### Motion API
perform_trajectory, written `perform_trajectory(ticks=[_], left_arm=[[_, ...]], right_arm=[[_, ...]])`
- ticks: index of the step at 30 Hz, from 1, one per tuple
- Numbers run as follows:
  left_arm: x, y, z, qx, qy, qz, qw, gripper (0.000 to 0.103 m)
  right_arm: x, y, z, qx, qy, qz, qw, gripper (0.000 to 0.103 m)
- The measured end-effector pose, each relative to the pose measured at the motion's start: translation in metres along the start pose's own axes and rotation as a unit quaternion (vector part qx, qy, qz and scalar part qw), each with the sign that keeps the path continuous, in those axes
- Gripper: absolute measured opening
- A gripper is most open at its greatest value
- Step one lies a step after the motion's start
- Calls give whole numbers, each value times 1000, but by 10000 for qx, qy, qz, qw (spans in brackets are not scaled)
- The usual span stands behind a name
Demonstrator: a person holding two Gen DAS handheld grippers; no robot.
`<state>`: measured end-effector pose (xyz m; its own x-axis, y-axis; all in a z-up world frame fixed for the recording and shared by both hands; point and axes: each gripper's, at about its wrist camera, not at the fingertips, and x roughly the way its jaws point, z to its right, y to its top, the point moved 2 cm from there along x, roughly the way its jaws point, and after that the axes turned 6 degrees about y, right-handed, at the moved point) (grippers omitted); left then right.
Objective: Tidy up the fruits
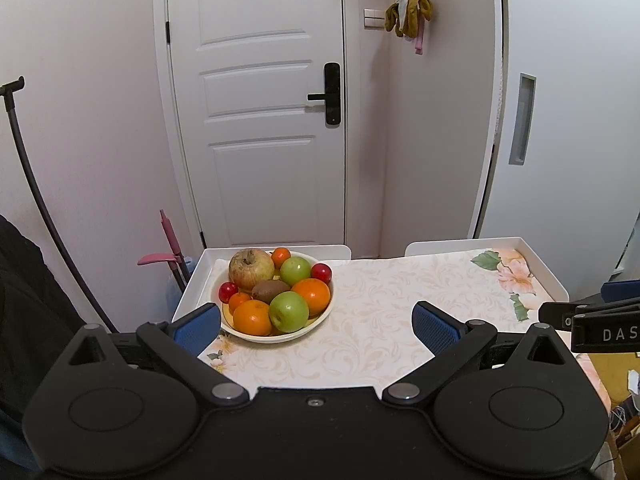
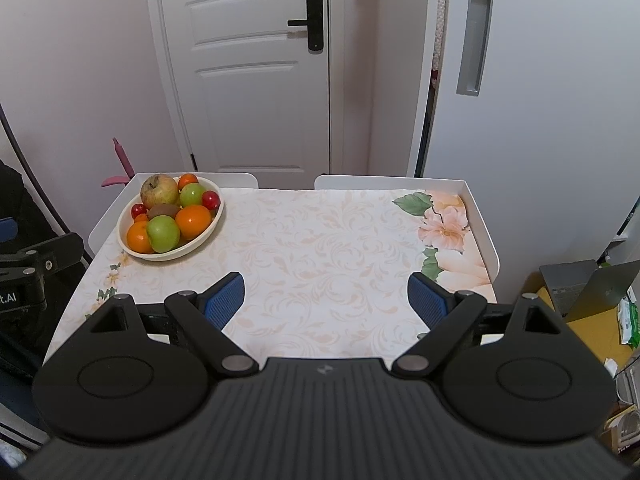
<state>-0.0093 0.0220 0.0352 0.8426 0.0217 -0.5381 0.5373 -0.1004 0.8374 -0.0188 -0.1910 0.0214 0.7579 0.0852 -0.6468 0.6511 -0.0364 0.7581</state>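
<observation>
A cream bowl (image 1: pixel 298 332) (image 2: pixel 208 232) at the table's far left holds several fruits: a large yellowish apple (image 1: pixel 251 268) (image 2: pixel 159 191), two green apples (image 1: pixel 289 311) (image 2: pixel 163 233), oranges (image 1: pixel 313 296) (image 2: pixel 193 221), a brown kiwi (image 1: pixel 270 290) (image 2: pixel 163 211) and small red fruits (image 1: pixel 321 273) (image 2: pixel 211 199). My left gripper (image 1: pixel 318 322) is open with nothing between its fingers; its left pad sits just near the bowl's front left rim. My right gripper (image 2: pixel 325 302) stands open over the middle of the cloth, well to the right of the bowl.
The table (image 2: pixel 320 248) wears a floral cloth inside a raised white rim (image 2: pixel 486 232). A white door (image 1: pixel 260 120) and a sliding panel (image 2: pixel 520 100) stand behind. A pink tool (image 1: pixel 170 248) leans at the far left corner. Boxes and a laptop (image 2: pixel 588 288) sit at the right.
</observation>
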Motion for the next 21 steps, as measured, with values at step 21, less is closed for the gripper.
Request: perform_trajectory(ticks=[21], left_arm=[[1, -2, -2, 29, -3, -49, 10000, 103]], right_arm=[[1, 0, -1, 16, 15, -40, 10000, 103]])
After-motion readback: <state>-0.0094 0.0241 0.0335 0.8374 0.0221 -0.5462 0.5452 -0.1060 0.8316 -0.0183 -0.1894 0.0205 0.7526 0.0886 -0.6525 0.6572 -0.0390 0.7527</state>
